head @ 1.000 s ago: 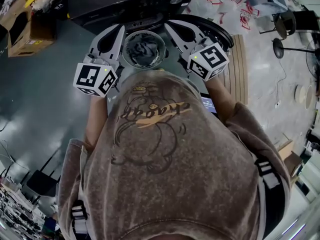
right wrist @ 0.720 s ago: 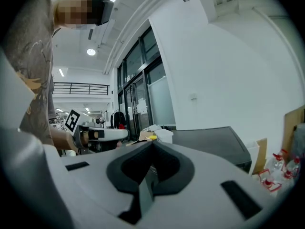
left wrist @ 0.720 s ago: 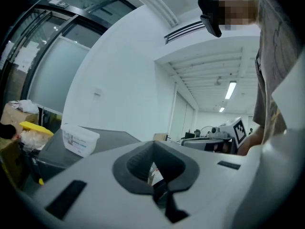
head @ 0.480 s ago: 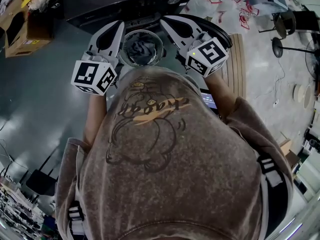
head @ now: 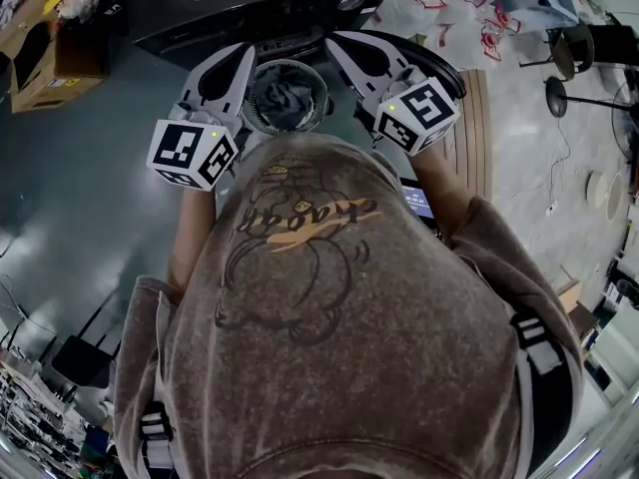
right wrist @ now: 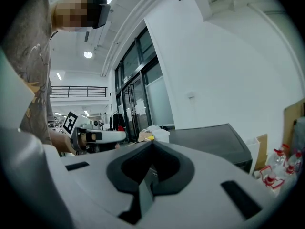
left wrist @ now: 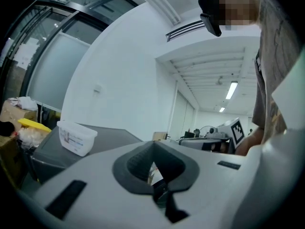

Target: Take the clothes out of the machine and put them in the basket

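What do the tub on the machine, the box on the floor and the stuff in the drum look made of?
Tub: probably white plastic, smooth, with a lid and a printed label.
Box: brown cardboard, matte, flaps open.
Clothes in the drum: soft grey fabric, lying in crumpled folds; which cloth can't be told.

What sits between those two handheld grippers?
The machine's open drum, with grey clothes inside, lies between the left gripper and right gripper, seen in the head view.
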`<action>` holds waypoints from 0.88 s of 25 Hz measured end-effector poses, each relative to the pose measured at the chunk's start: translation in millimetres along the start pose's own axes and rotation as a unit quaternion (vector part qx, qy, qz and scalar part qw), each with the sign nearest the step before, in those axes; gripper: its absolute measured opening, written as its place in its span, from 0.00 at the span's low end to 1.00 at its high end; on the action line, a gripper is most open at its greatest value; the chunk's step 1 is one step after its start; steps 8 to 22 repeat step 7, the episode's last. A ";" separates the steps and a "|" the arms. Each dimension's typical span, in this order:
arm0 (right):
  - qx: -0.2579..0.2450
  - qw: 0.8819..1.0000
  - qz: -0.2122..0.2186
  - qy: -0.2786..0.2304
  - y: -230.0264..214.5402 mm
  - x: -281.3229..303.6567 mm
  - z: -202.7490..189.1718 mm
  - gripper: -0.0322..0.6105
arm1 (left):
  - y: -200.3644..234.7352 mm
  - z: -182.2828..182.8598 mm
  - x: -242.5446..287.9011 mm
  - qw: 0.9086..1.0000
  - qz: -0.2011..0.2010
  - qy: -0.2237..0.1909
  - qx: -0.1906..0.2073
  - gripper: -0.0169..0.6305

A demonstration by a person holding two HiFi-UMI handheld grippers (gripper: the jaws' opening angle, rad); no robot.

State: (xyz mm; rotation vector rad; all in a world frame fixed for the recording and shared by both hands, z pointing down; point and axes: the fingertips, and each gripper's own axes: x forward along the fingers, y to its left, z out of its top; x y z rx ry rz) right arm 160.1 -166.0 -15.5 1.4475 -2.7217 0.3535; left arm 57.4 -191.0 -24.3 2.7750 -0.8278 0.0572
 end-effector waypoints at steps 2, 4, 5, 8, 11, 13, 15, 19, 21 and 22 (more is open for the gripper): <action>0.002 1.000 -0.002 0.000 0.9 1.3 -0.9 0.05 | 1.4 1.7 -0.6 1.000 0.003 -0.002 -0.002 0.03; 0.003 1.000 -0.002 0.001 3.0 2.5 -2.1 0.05 | 1.9 1.8 -1.4 1.000 0.004 -0.003 -0.003 0.03; 0.003 1.000 -0.001 0.000 4.0 3.1 -2.4 0.05 | 1.9 1.5 -1.7 1.000 0.005 -0.003 -0.003 0.03; 0.003 1.000 0.001 0.000 5.8 4.4 -2.8 0.05 | 2.1 0.9 -2.0 1.000 0.006 -0.002 -0.004 0.03; 0.003 1.000 0.001 0.000 5.8 4.4 -2.8 0.05 | 2.1 0.9 -2.0 1.000 0.006 -0.002 -0.004 0.03; 0.003 1.000 0.001 0.000 5.8 4.4 -2.8 0.05 | 2.1 0.9 -2.0 1.000 0.006 -0.002 -0.004 0.03; 0.003 1.000 0.001 0.000 5.8 4.4 -2.8 0.05 | 2.1 0.9 -2.0 1.000 0.006 -0.002 -0.004 0.03; 0.003 1.000 0.001 0.000 5.8 4.4 -2.8 0.05 | 2.1 0.9 -2.0 1.000 0.006 -0.002 -0.004 0.03; 0.003 1.000 0.001 0.000 5.8 4.4 -2.8 0.05 | 2.1 0.9 -2.0 1.000 0.006 -0.002 -0.004 0.03; 0.003 1.000 0.001 0.000 5.8 4.4 -2.8 0.05 | 2.1 0.9 -2.0 1.000 0.006 -0.002 -0.004 0.03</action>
